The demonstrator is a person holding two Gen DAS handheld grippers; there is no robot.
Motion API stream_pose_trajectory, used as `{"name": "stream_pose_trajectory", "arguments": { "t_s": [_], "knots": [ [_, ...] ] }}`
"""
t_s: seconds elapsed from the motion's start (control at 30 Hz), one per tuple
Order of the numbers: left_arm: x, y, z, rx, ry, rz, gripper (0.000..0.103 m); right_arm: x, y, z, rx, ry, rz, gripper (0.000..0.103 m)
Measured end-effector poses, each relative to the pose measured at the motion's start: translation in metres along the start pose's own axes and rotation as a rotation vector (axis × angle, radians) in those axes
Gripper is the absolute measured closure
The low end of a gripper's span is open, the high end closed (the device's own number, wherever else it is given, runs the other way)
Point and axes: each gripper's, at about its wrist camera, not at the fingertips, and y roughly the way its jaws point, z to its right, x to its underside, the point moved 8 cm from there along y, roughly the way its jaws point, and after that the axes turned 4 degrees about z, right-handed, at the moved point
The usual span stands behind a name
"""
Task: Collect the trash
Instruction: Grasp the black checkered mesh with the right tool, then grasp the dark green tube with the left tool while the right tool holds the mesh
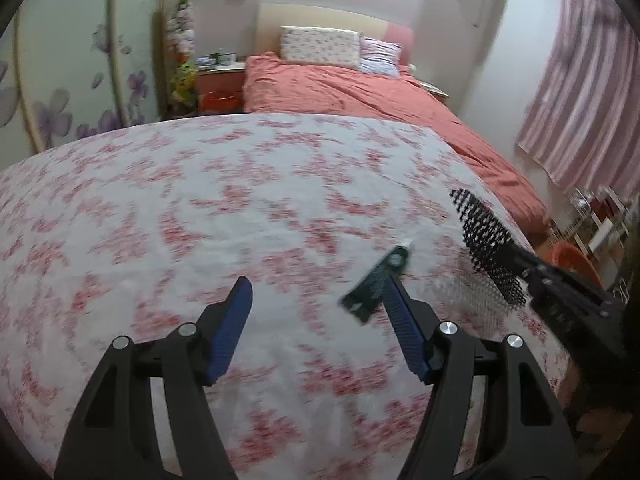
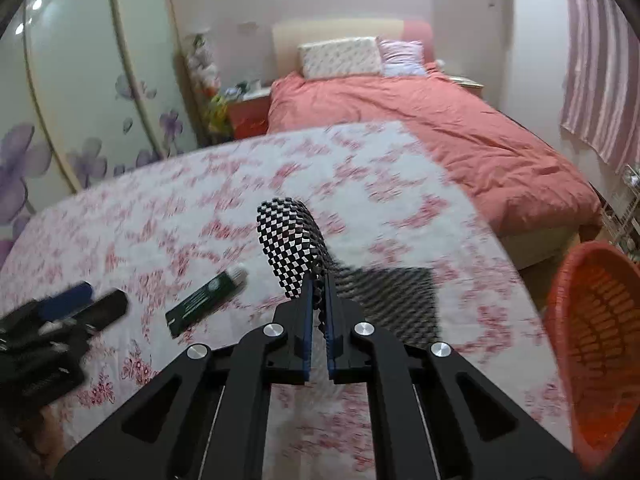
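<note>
Left gripper [image 1: 318, 280]: released, blue-padded fingers spread wide, nothing between them; it hovers over the floral-print tabletop [image 1: 200, 200].
Right gripper [image 2: 318, 292]: clenched on a black, open-weave mesh sheet [image 2: 290, 236], pinched at its lower edge so the sheet stands up above the fingertips; a dark patch just beyond may be more mesh or its shadow, I cannot tell which.
Trash not yet taken: a flat dark-green rectangular packet with a pale end [image 1: 378, 280] lies on the tabletop, touching or just beside the left gripper's right-hand finger in the left wrist view, outside the gap.
Long axis: the packet runs diagonally, near end lower left, pale end upper right, roughly in line with that finger.
Nearer arm: the left, by a clear margin; from the right wrist the packet lies off to the left.
Needed shift: judged, the left gripper must slide to its right to straddle the packet across its narrow width.
Bin: an orange plastic slatted basket [image 2: 596, 344] sits beyond the tabletop's right edge, near the right gripper.
Room: cloth around the packet is bare; the mesh hangs near on the right.
</note>
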Motion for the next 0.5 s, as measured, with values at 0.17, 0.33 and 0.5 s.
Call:
{"name": "stream_pose_trajectory", "arguments": {
  "t_s": [0.17,0.33,0.5],
  "knots": [
    [-0.003,0.023,0.034,0.022,0.103,-0.012,0.036,-0.002,-0.011,0.024,0.009,0.054,0.018,0.098],
    [-0.002,0.051,0.055,0.014,0.16,-0.05,0.039,0.001,-0.012,0.039,0.011,0.071,0.013,0.098],
    [-0.001,0.072,0.058,-0.015,0.165,-0.094,0.053,0.002,-0.013,0.048,0.001,0.091,0.014,0.098]
  ]
}}
